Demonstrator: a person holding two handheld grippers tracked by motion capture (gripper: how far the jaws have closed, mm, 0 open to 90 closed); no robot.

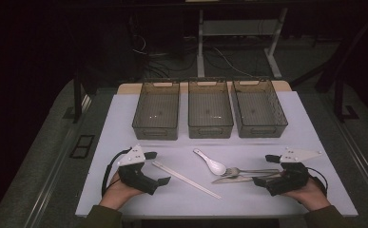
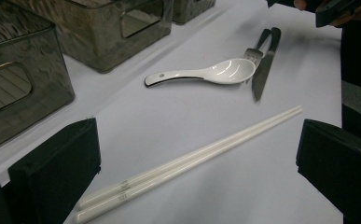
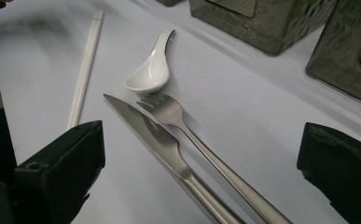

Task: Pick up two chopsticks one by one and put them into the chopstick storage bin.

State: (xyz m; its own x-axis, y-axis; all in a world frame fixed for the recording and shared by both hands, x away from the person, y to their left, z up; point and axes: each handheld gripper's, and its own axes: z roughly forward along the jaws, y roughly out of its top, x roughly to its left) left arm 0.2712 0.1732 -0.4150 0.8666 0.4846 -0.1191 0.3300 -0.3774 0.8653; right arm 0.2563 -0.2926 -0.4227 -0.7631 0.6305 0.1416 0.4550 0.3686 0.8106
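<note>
Left gripper (image 1: 159, 167) at about 8 o'clock on the white table (image 1: 124, 123), held by a hand (image 1: 117, 190), jaws spread wide apart, nothing between the pads. Right gripper (image 1: 266, 170) at about 4 o'clock, held by the other hand (image 1: 310, 192), jaws also wide apart and holding nothing.

White chopsticks (image 1: 186, 179) flat on the table just at 3 o'clock of the left gripper, side by side and touching, slanted toward 5 o'clock. Seen in the left gripper view lying between the two black jaws (image 2: 187, 161), not pinched.

White spoon (image 1: 212, 163) near the middle of the table, bowl end toward 4 o'clock. Fork (image 1: 250, 170) and knife (image 1: 234, 178) just at 9 o'clock of the right gripper, lying close beside each other, fork tines next to the spoon's bowl. In the right gripper view, fork (image 3: 206, 144) and knife (image 3: 155, 135) stretched out between the open jaws, not gripped.

Three dark see-through bins (image 1: 210, 129) in a row at 12 o'clock, well apart from the cutlery.
</note>
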